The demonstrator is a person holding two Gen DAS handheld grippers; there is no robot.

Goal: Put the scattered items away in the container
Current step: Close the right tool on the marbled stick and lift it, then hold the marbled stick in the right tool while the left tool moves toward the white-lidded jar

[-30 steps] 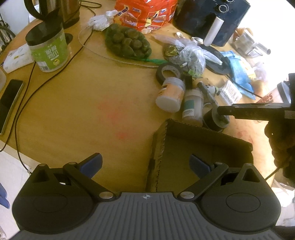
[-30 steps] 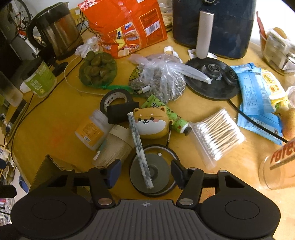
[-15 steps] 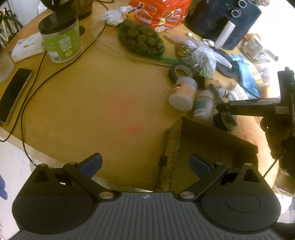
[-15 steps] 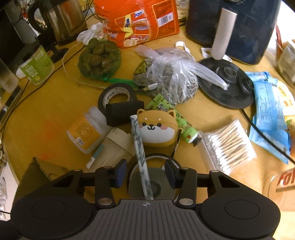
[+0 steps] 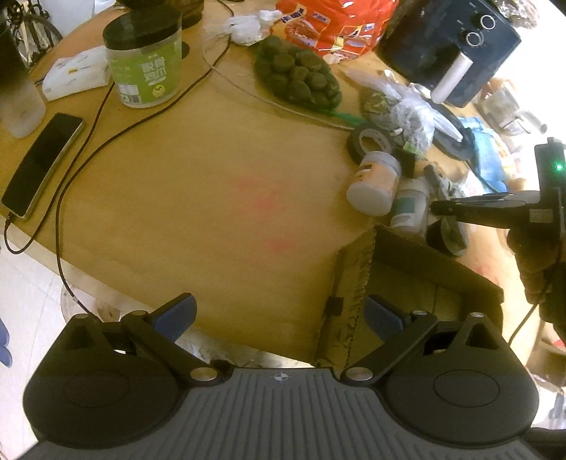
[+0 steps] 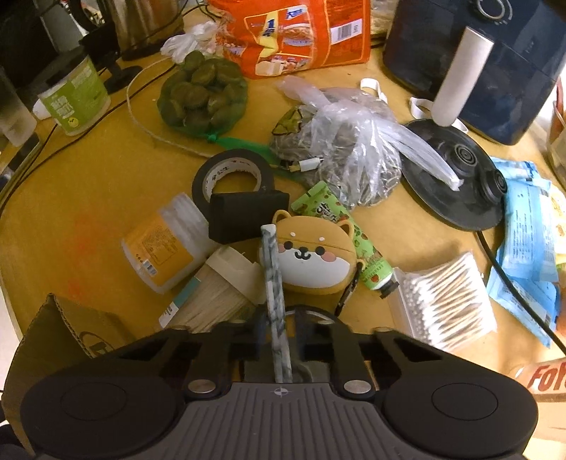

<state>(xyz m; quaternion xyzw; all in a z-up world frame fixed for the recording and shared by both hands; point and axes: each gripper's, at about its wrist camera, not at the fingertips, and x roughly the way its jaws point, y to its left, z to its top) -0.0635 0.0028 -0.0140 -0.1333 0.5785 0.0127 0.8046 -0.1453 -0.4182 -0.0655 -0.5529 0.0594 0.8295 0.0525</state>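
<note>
Cluttered table (image 5: 219, 198); right gripper (image 6: 277, 327) jaws clenched on marbled stick (image 6: 274, 279); left gripper (image 5: 279, 315) released

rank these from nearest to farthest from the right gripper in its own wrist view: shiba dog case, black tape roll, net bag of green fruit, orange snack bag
From the right gripper:
1. Shiba dog case, just ahead, slightly right.
2. Black tape roll, farther, ahead left.
3. Net bag of green fruit, beyond the tape, left.
4. Orange snack bag, at the back.
</note>
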